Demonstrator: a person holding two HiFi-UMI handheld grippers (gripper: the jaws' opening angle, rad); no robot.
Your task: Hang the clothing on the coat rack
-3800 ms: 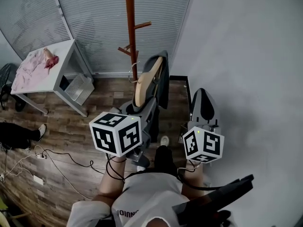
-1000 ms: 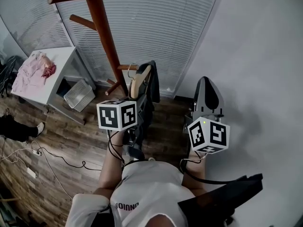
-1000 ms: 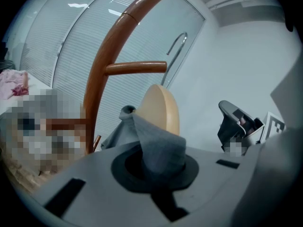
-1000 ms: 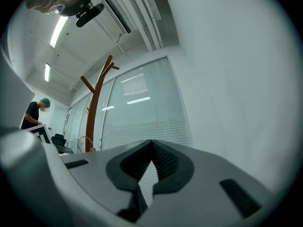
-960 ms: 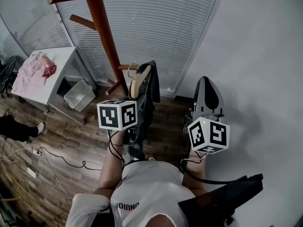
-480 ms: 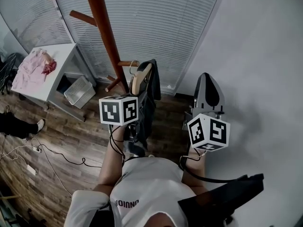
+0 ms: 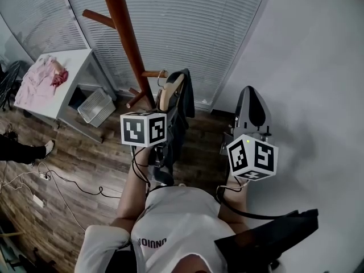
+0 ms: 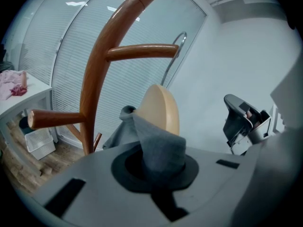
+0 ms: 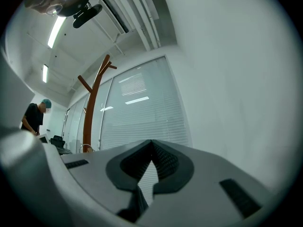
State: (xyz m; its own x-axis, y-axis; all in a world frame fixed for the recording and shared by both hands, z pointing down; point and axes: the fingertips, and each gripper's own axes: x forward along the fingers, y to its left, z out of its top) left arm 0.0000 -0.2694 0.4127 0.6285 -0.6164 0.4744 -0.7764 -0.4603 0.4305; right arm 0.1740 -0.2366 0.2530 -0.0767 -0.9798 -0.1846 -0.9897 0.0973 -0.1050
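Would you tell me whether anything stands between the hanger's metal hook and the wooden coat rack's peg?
Nothing visible does. The left gripper, shut on the grey garment, has the metal hook of the pale wooden hanger right at the tip of a peg of the brown wooden coat rack.

One rack (image 7: 128,50), one hanger (image 7: 169,93), one garment (image 7: 185,95), two tools (image 7: 166,138) (image 7: 251,98).

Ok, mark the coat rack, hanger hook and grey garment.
coat rack (image 8: 91,79), left gripper view, trunk.
hanger hook (image 8: 170,63), left gripper view, wire shank.
grey garment (image 8: 161,145), left gripper view, fold between jaws.
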